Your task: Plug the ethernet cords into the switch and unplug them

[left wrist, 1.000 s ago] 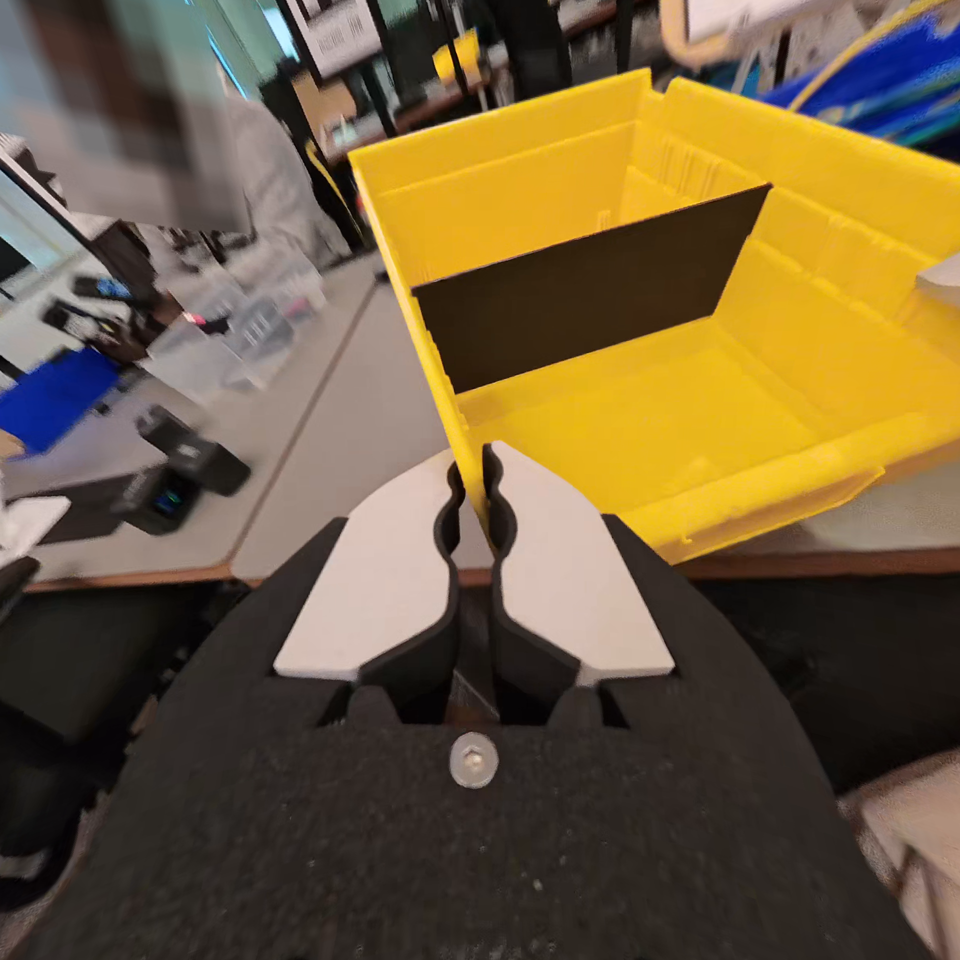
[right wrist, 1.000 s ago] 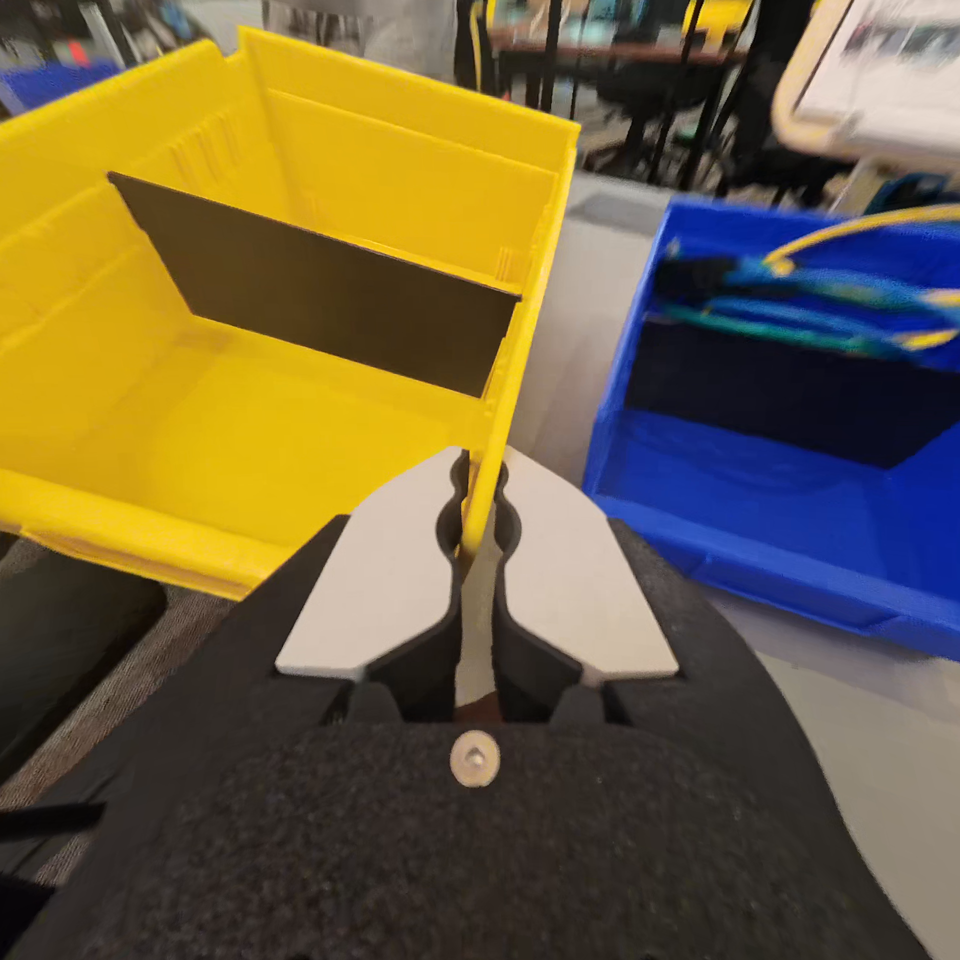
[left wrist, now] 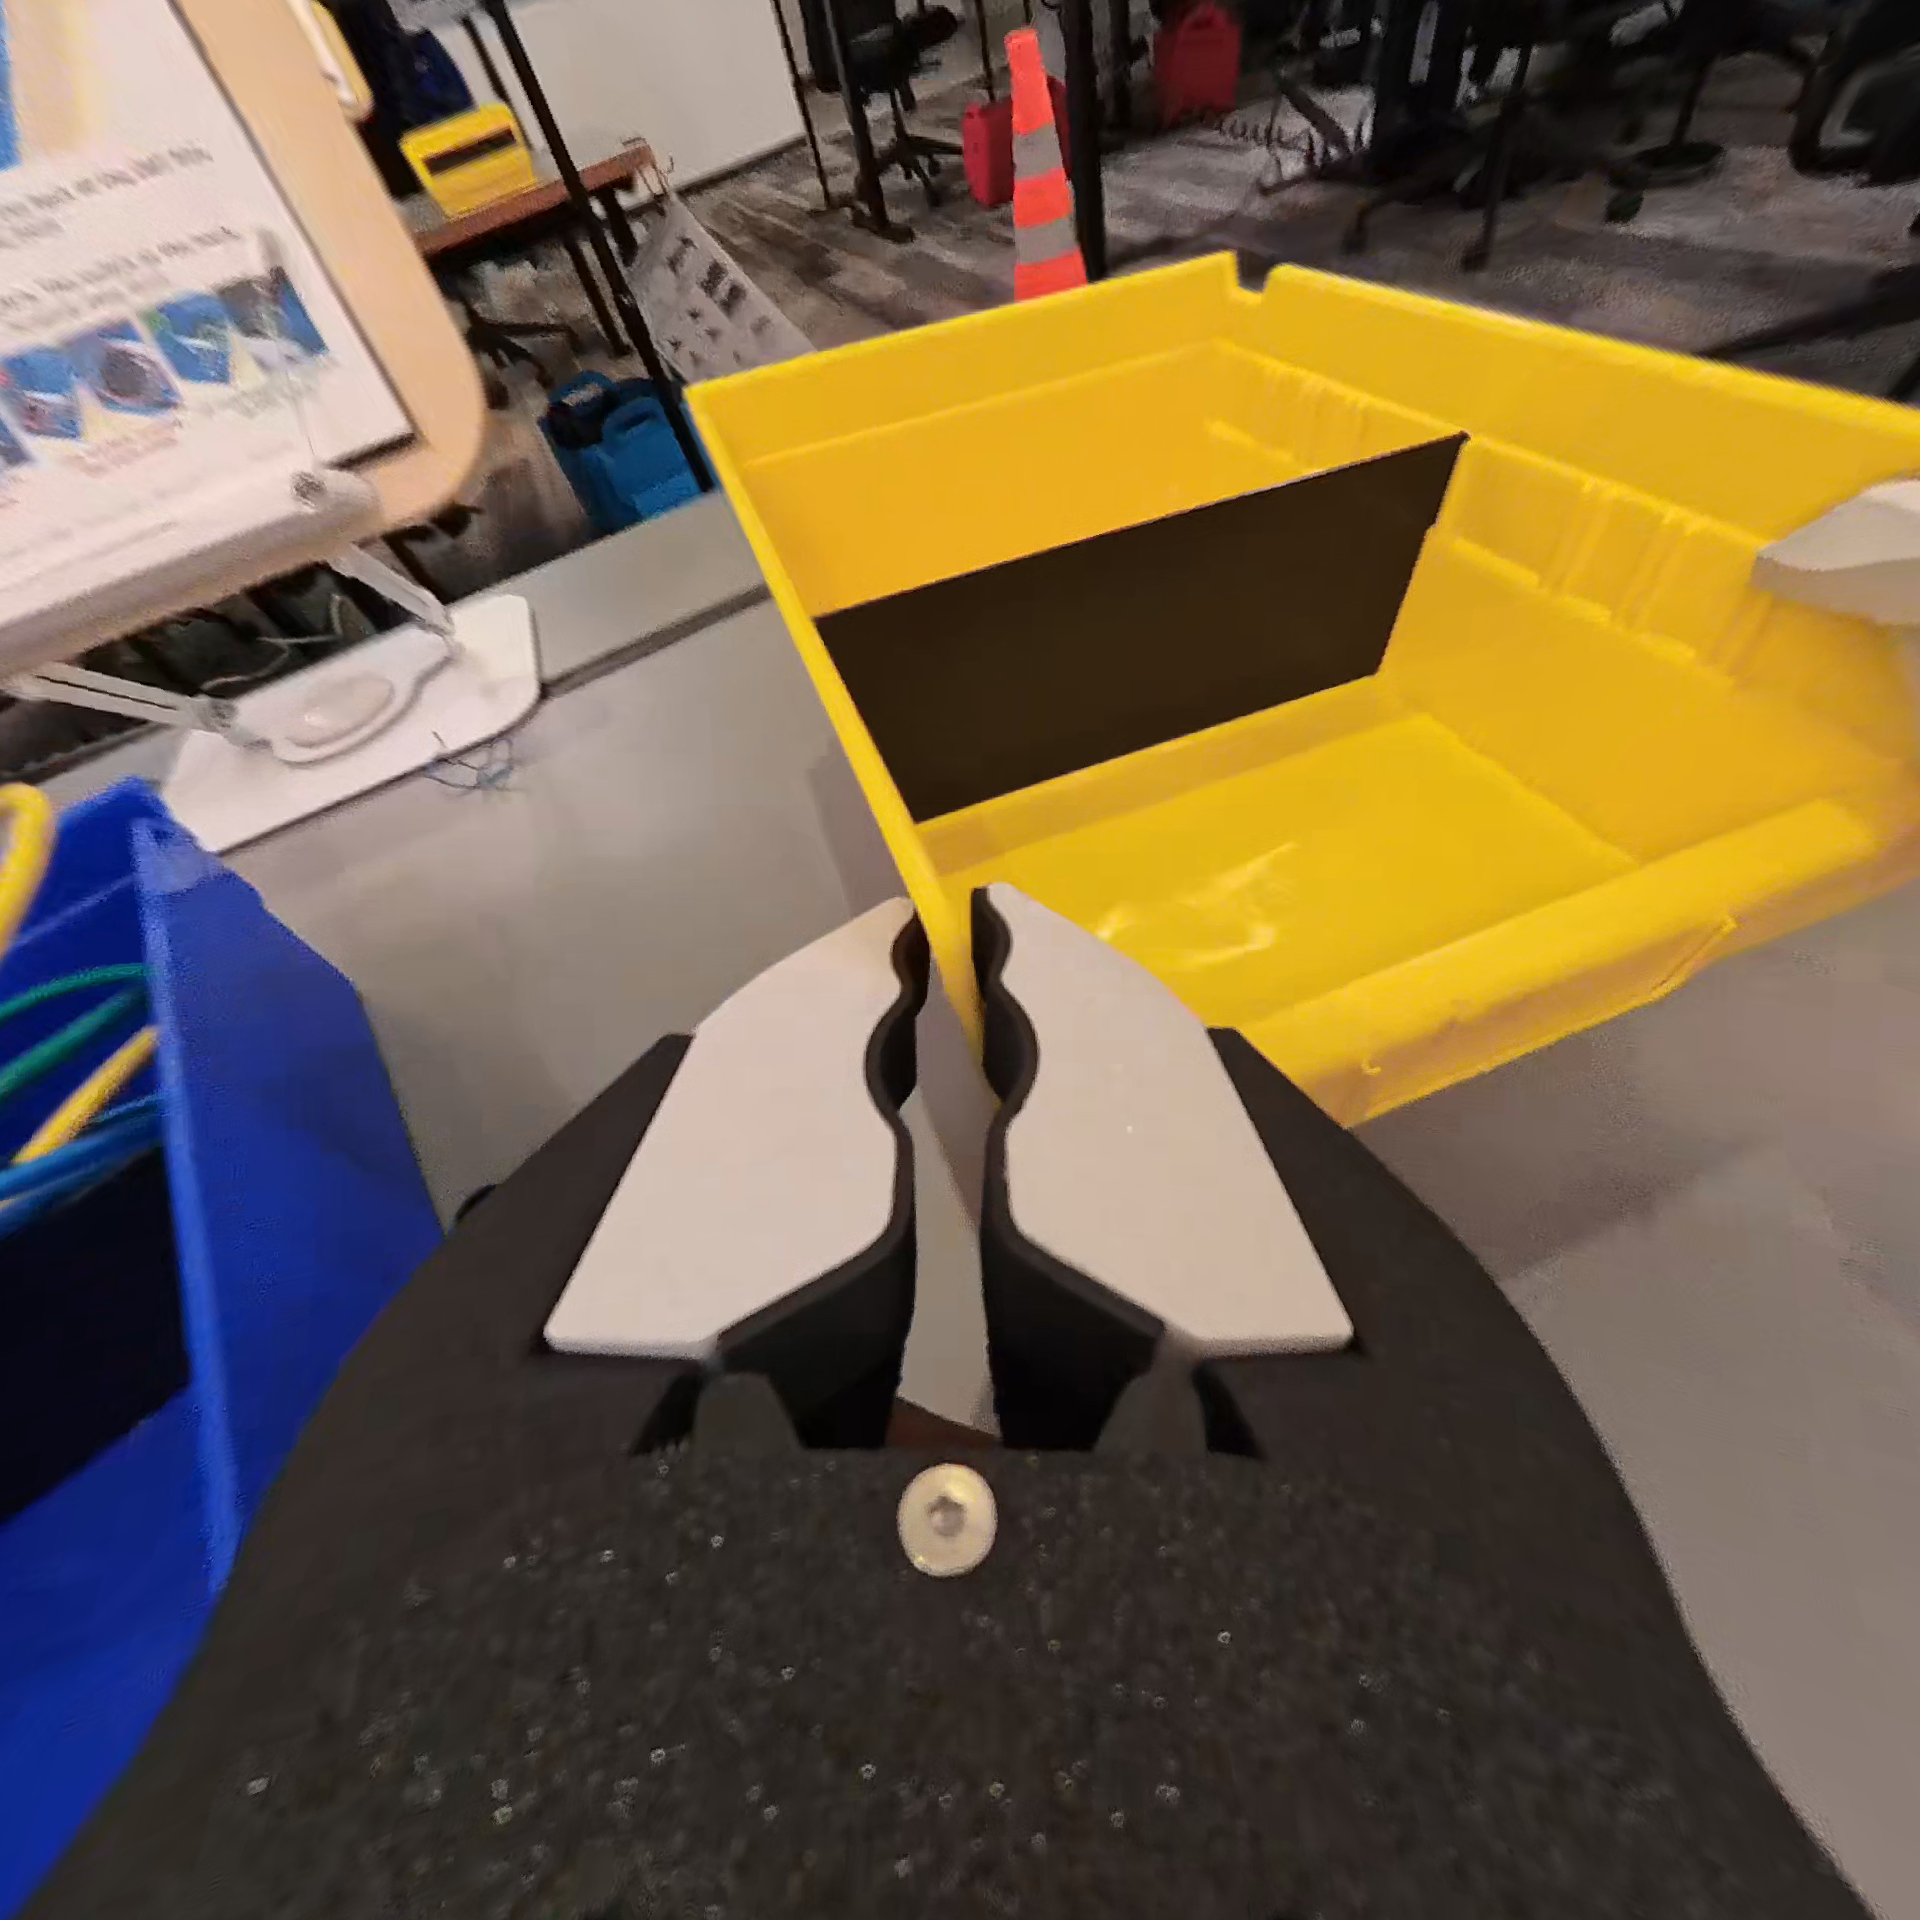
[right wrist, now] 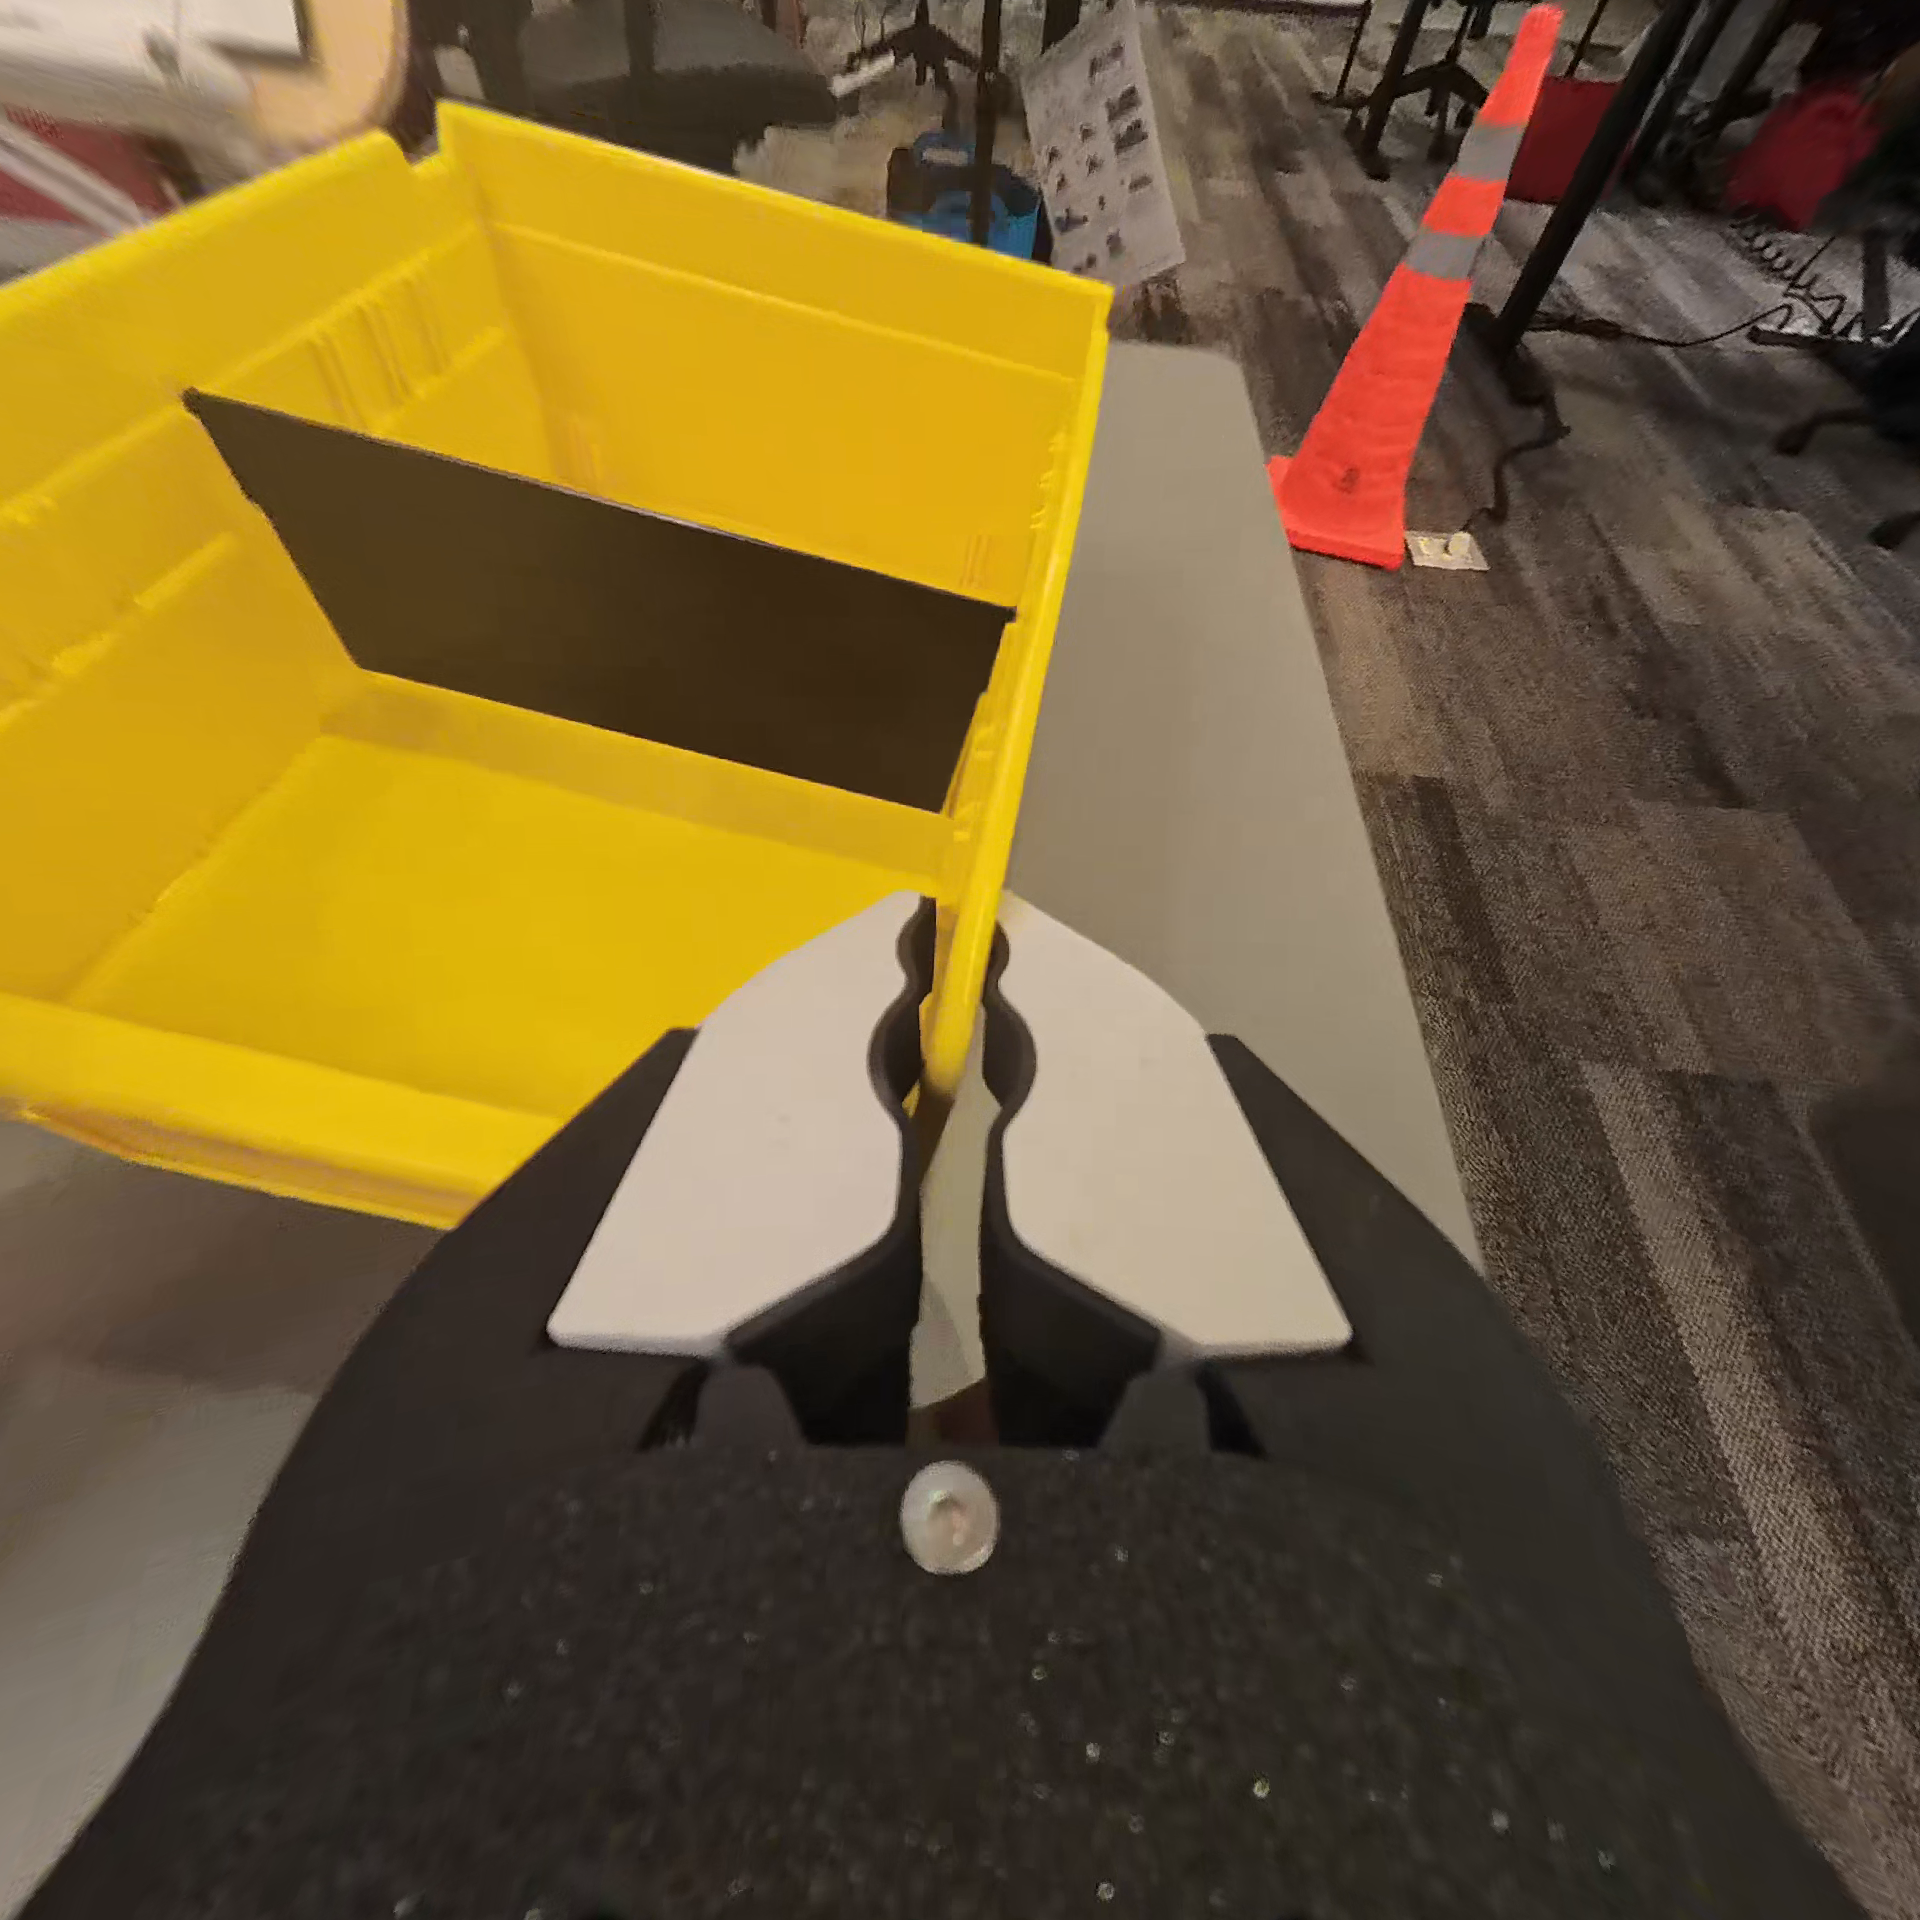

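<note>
A yellow bin (left wrist: 1351, 831) with a black divider (left wrist: 1122, 634) is held between both grippers over the grey table (left wrist: 644, 831). My left gripper (left wrist: 943, 914) is shut on the front of its left wall. My right gripper (right wrist: 961, 925) is shut on the front of its right wall; the bin (right wrist: 468, 935) and divider (right wrist: 623, 613) fill the left of that view. A right fingertip (left wrist: 1849, 551) shows at the far edge of the left wrist view. Coloured ethernet cords (left wrist: 83, 1101) lie in a blue bin (left wrist: 270, 1143) to the left. No switch is in view.
A sign board (left wrist: 156, 364) on a white stand (left wrist: 364, 717) is at the table's back left. The table's right edge (right wrist: 1299, 727) runs just beside the yellow bin, with carpet below. An orange cone (right wrist: 1423, 312) stands on the floor beyond.
Both grippers have kept their hold on the yellow bin, which now sits to the right of the blue bin. The blue bin has left the right wrist view.
</note>
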The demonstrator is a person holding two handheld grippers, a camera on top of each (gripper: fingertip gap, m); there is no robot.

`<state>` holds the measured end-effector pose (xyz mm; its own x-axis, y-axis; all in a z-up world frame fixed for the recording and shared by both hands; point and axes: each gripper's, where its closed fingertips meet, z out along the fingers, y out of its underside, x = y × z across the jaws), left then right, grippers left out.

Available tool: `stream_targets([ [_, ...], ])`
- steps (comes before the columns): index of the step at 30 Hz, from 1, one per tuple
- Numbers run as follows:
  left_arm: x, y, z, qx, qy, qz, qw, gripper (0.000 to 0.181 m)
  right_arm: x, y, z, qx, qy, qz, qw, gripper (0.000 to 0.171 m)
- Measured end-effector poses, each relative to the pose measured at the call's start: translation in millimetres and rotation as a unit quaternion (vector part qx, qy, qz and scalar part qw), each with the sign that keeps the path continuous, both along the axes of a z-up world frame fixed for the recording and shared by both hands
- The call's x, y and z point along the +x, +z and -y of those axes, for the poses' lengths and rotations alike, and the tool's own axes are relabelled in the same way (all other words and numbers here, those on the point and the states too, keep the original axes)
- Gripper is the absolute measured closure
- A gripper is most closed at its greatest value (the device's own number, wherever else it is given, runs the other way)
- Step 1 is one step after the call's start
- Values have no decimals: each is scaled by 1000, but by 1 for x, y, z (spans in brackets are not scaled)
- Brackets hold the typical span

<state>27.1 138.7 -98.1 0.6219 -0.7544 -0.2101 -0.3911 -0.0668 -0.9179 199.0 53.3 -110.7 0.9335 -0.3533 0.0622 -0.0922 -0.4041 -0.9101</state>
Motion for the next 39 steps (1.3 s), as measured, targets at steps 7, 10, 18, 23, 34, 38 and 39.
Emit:
stream_targets([
  [7,10,-50,11,-78,-83,-48,992,167,14,-28,-2,-44,-29,-68,996,166],
  [10,12,-50,19,-101,-110,-58,987,160,18,-28,-2,-43,-50,-110,992,166],
  [18,-73,44,32,-155,-207,75,963,152,43,7,19,-3,-128,-43,991,150],
  [23,-231,62,-49,-24,-25,52,998,144,-15,75,-2,60,-45,39,996,142],
  [34,-318,-55,-97,-149,75,14,986,139,-332,-35,-140,-57,275,-143,949,121],
  [38,-328,-51,-113,-144,111,3,983,169,-334,-56,-147,-82,198,-117,970,141],
  [39,-333,-49,-119,-143,115,6,983,170,-331,-48,-149,-60,173,-114,976,158],
])
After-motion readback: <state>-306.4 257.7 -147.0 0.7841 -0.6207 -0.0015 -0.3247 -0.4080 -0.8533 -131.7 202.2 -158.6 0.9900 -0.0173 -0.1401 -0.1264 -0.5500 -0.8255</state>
